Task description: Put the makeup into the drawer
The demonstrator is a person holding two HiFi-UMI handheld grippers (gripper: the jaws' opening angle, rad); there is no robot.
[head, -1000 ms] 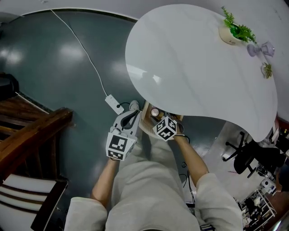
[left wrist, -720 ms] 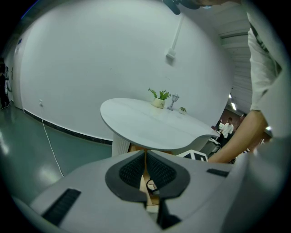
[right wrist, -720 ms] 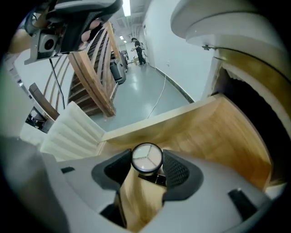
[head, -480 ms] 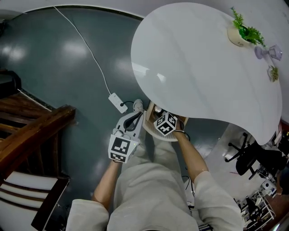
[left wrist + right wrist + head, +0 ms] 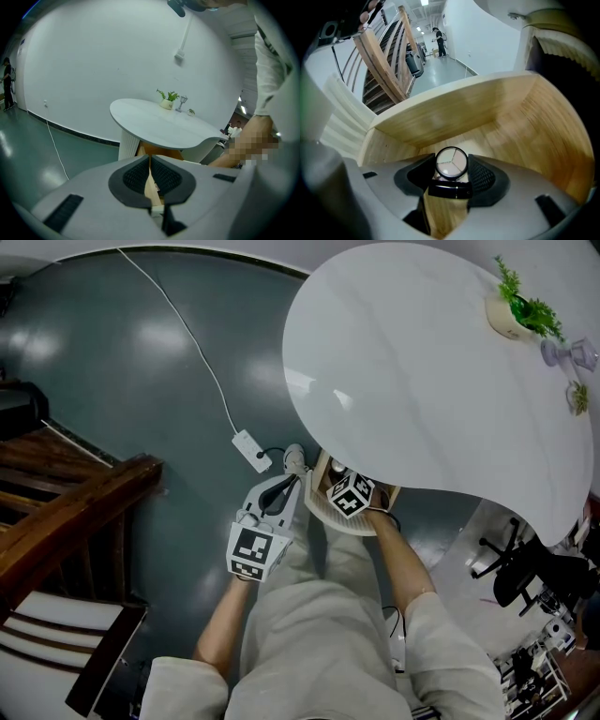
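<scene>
An office-like hall: wooden staircase (image 5: 66,512), white table (image 5: 441,381), swivel chair (image 5: 525,570).

The round black-rimmed makeup compact (image 5: 451,163) shows three pans in pale pink and off-white (split like a pie). The open light wooden drawer (image 5: 497,112) is honey-toned with fine grain. The pale grey right gripper (image 5: 450,169) has black ribbed pads. The smooth oval tabletop (image 5: 441,362) is white, and the glossy floor (image 5: 141,381) is dark teal.

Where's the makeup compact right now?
In the right gripper view the round makeup compact sits clamped in the jaws of the right gripper, down inside the open wooden drawer; the head view puts that drawer under the white table's near edge.
</scene>
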